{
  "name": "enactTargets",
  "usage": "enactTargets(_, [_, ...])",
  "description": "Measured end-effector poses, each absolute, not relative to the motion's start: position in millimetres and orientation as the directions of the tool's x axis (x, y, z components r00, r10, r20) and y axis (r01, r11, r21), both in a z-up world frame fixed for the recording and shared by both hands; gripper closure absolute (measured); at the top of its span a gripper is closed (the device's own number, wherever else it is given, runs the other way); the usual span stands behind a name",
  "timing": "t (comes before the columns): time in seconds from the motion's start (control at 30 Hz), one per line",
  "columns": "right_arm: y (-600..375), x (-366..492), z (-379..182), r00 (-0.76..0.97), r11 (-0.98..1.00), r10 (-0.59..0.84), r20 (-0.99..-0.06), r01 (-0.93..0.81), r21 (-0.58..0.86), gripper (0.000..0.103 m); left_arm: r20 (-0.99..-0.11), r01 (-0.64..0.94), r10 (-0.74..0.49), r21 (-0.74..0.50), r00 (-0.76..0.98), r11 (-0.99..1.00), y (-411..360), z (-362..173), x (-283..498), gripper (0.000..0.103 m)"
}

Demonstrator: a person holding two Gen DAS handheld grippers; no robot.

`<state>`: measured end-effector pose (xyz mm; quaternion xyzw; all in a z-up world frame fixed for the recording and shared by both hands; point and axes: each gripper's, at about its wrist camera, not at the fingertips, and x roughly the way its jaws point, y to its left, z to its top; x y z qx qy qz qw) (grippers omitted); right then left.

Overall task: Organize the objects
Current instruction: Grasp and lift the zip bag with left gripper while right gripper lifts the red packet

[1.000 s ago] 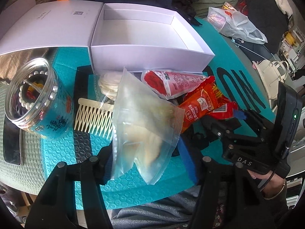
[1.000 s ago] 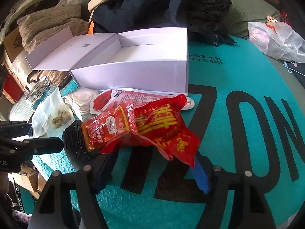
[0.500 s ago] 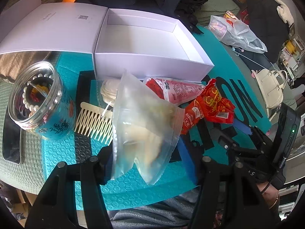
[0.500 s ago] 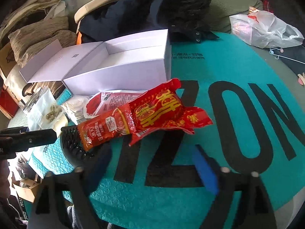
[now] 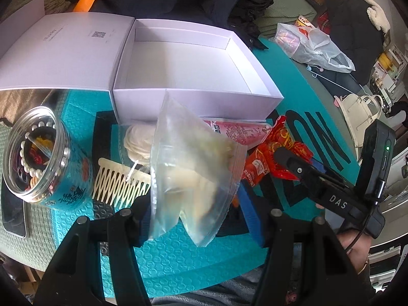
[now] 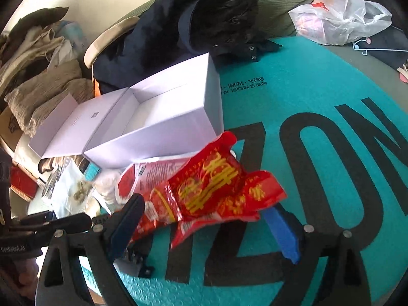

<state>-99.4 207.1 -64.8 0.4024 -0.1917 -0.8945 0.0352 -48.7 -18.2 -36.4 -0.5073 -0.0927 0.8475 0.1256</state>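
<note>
An open white box [image 5: 183, 58] with its lid [image 5: 63, 51] folded left sits on a teal mat; it also shows in the right wrist view [image 6: 163, 125]. My left gripper [image 5: 196, 219] is shut on a clear zip bag [image 5: 193, 173] and holds it up in front of the box. My right gripper [image 6: 206, 227] is shut on red snack packets [image 6: 211, 191], lifted off the mat; they also show in the left wrist view [image 5: 275, 158]. A pink-red packet [image 5: 237, 132], a round white pad [image 5: 139, 142] and a cream comb [image 5: 119, 183] lie before the box.
A glass jar [image 5: 43, 155] of beads stands at the left, beside a phone [image 5: 12, 216]. A dark jacket [image 6: 204, 17] lies behind the box. A white plastic bag [image 6: 339, 17] lies at the far right. The teal mat [image 6: 306, 97] carries large black letters.
My right gripper has lifted the red snack packets off the mat and moved toward the box. My left gripper has kept hold of the zip bag and risen slightly toward the box.
</note>
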Motion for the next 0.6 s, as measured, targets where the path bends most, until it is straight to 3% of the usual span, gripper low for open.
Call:
enactTargets(0.1, [211,-107,-70,-0.666,-0.909,-0.226,-0.711,-0.118,0.4,0.014,-0.834,-0.124,0.31,-0.285,-0.456,-0.95,-17,-36,-55,0.045])
enactTargets(0.2, [213,-113,-71,-0.664,-0.906,-0.219,-0.715,-0.133,0.401,0.025,-0.835,-0.121,0.306,-0.283,-0.457,-0.952,-16,-35,-56,0.045])
enactTargets(0.27, [214,-117,-73,-0.65,-0.909,-0.219,-0.728,-0.135,0.394,0.044,-0.836,-0.121,0.307,-0.283,-0.456,-0.951,-15,-35,-60,0.045])
enactTargets(0.6, [224,-111,-72,-0.67,-0.882,-0.231,-0.706,-0.162,0.442,0.055,-0.835,-0.123,0.286,-0.259,-0.47,-0.958,-8,-29,-67,0.045])
